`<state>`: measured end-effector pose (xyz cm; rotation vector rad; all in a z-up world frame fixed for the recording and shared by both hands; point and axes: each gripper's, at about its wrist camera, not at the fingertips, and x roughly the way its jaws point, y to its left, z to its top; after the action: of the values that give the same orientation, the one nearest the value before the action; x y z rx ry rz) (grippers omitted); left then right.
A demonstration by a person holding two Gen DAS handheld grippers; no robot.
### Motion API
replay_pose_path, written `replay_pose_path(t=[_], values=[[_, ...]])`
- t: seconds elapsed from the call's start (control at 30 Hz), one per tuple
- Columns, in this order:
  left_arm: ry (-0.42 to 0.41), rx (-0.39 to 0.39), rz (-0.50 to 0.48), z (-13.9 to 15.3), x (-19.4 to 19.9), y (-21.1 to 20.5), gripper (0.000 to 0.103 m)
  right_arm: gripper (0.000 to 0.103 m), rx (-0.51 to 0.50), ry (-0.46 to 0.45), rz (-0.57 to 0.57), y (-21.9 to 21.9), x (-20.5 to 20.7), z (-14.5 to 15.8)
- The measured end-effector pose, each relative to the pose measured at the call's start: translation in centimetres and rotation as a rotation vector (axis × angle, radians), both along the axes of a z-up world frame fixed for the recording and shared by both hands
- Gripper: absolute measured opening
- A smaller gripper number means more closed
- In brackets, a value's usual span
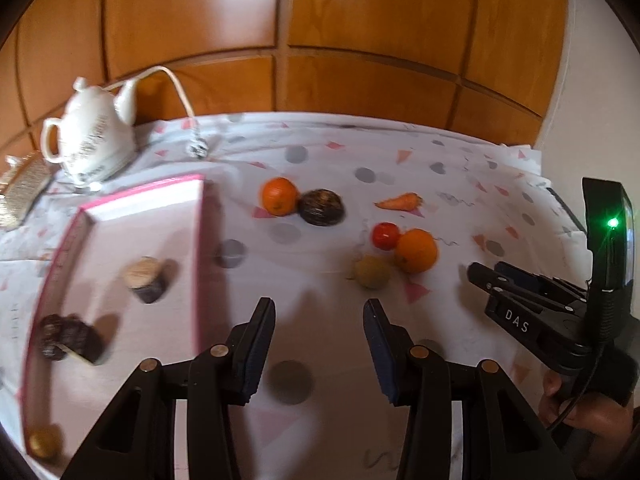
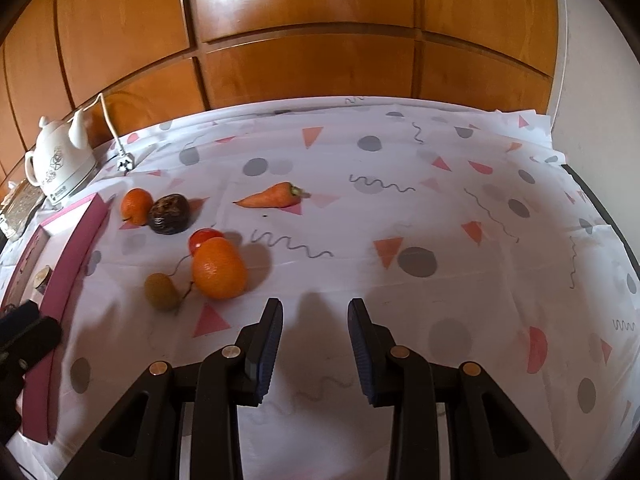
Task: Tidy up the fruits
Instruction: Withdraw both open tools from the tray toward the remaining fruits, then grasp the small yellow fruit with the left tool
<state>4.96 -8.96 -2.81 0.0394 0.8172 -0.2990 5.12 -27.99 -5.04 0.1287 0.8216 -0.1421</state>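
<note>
Both my tools are empty. My left gripper (image 1: 319,312) has its jaws parted with nothing between, and my right gripper (image 2: 315,312) is the same, both above the patterned tablecloth (image 2: 440,208).

I take the big orange (image 2: 219,268) as landmark. Just in front of it, toward me and to its left, lies the green-brown kiwi (image 2: 161,291). The small red fruit (image 2: 204,239) touches the orange from behind. Further behind and left are the mandarin (image 2: 136,205) and the dark round fruit (image 2: 169,213), touching each other. The carrot (image 2: 276,197) lies behind and right, alone.

I think the risk is rolling: if one finger pushes the orange, its neighbours can scatter. The pink tray (image 1: 140,200), left of the orange, already holds some small things, so a fruit dropped there carelessly may knock them.
</note>
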Motion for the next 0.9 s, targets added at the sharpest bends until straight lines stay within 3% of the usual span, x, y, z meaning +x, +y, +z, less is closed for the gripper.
replay_pose_path(t=[0.3, 0.73, 0.9], values=[[0.045, -0.051, -0.024, -2.1, 3.4, -2.8, 0.047, 0.034, 0.016, -0.002, 0.023, -0.3, 0.9, 0.0], [0.08, -0.079, -0.018, -4.3, 6.8, -4.5, 0.046, 0.034, -0.042, -0.045, 0.077, 1.2, 1.9, 1.1], [0.093, -0.104, -0.007, -4.4, 7.5, -4.4, 0.035, 0.034, -0.036, -0.042, 0.082, 1.2, 2.2, 0.9]])
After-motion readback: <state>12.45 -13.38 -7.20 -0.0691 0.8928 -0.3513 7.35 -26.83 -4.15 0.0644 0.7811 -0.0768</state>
